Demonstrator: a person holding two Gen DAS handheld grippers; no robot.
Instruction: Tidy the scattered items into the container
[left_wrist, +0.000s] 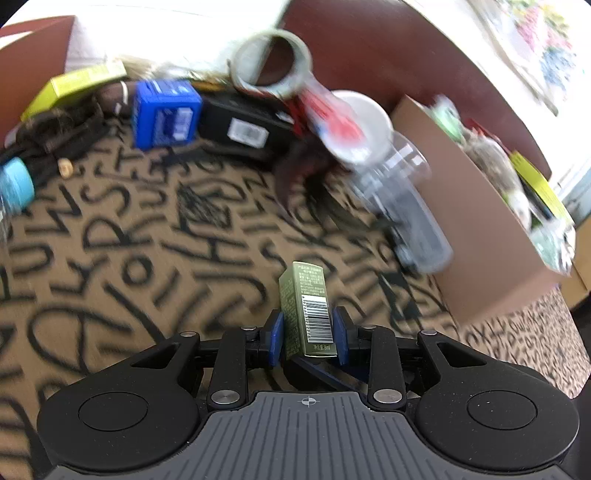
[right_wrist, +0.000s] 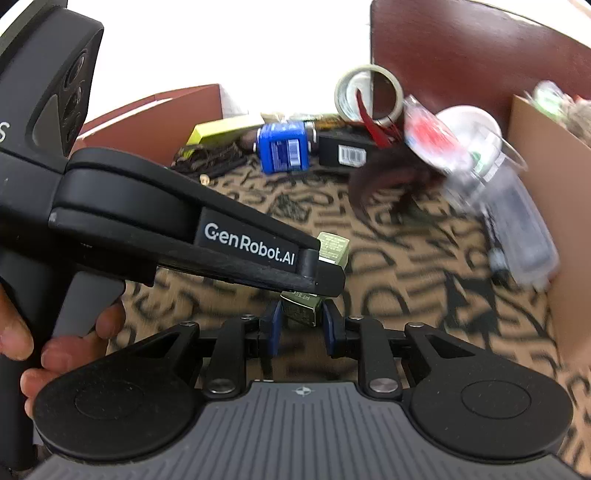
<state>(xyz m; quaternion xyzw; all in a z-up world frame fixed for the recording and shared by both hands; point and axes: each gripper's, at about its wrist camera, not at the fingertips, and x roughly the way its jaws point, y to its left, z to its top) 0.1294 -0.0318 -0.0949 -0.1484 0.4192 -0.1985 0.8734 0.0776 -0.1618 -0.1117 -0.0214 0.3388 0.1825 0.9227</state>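
Observation:
My left gripper (left_wrist: 308, 334) is shut on a small olive-green box (left_wrist: 308, 306) with a barcode, held above the patterned cloth. In the right wrist view the left gripper's body (right_wrist: 236, 243) crosses in front and the green box (right_wrist: 334, 249) sticks out past it. My right gripper (right_wrist: 301, 326) has its blue pads either side of the box's lower end (right_wrist: 300, 310); I cannot tell whether they touch it. The cardboard container (left_wrist: 476, 221) stands at the right, with several items inside; it also shows in the right wrist view (right_wrist: 554, 166).
At the far side lie a blue box (left_wrist: 166, 112), a black box (left_wrist: 243, 127), a yellow-green box (left_wrist: 74, 86), a tape roll (left_wrist: 273, 61), dark cords (left_wrist: 62, 133), a clear plastic cup (left_wrist: 402, 188) and a red-printed packet (left_wrist: 332, 118). A blue cap (left_wrist: 14, 184) sits at the left edge.

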